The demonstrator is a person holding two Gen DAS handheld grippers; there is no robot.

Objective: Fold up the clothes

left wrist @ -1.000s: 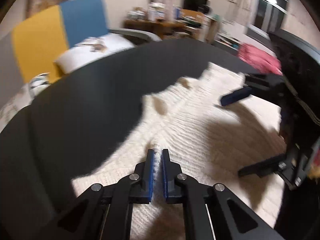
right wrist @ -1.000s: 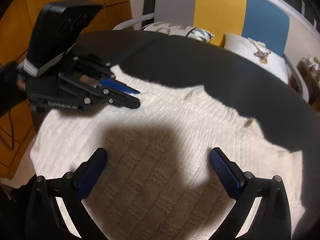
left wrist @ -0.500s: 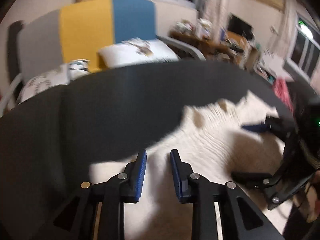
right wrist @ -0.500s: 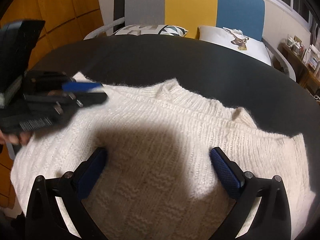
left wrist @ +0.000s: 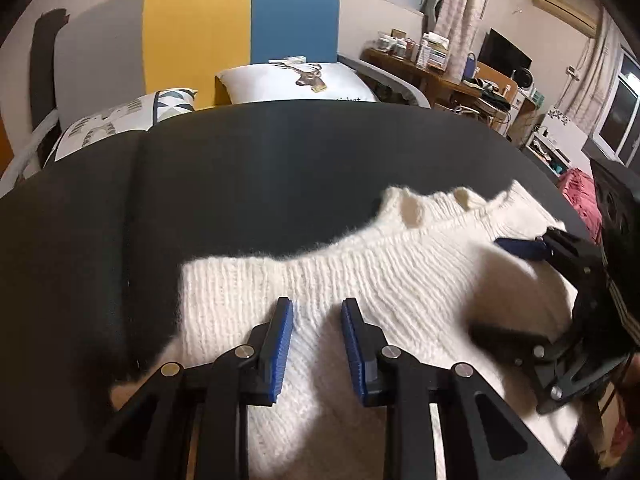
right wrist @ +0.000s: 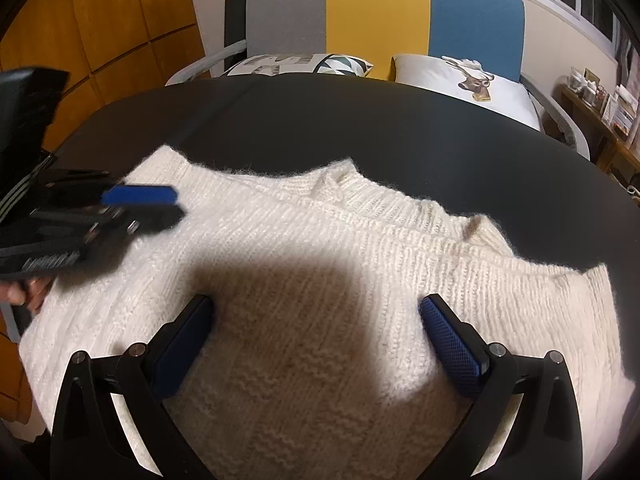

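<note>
Left wrist view: one white knit sweater (left wrist: 400,292) lies on the dark counter (left wrist: 240,184), its ribbed neck edge toward the far side. The left gripper (left wrist: 316,344) sits low over the sweater's left part, jaws parted a little with knit showing between them and nothing pinched. At the right edge the right gripper (left wrist: 532,280) hovers over the cloth, jaws spread wide. Count here: one sweater, two grippers, two pillows (left wrist: 296,82) on one sofa (left wrist: 240,28) behind the counter, and a pink cloth heap (left wrist: 580,196) off the far right, number of pieces unclear.

Right wrist view: the sweater (right wrist: 320,280) fills the near counter (right wrist: 400,128), lying broad and mostly flat, neck edge away from the camera. No sleeve is clearly seen spread out; whether they are tucked under or out of frame I cannot tell. The right gripper (right wrist: 316,336) has jaws wide apart, empty, above the middle of the body. The left gripper (right wrist: 140,204) shows blurred at the left; its jaws read as nearly together, holding nothing I can see.

Progress, as a judgement: the sweater is not in a compact folded bundle. The scene fits either a sweater being laid flat or one with sleeves already turned in and the body fold left.
</note>
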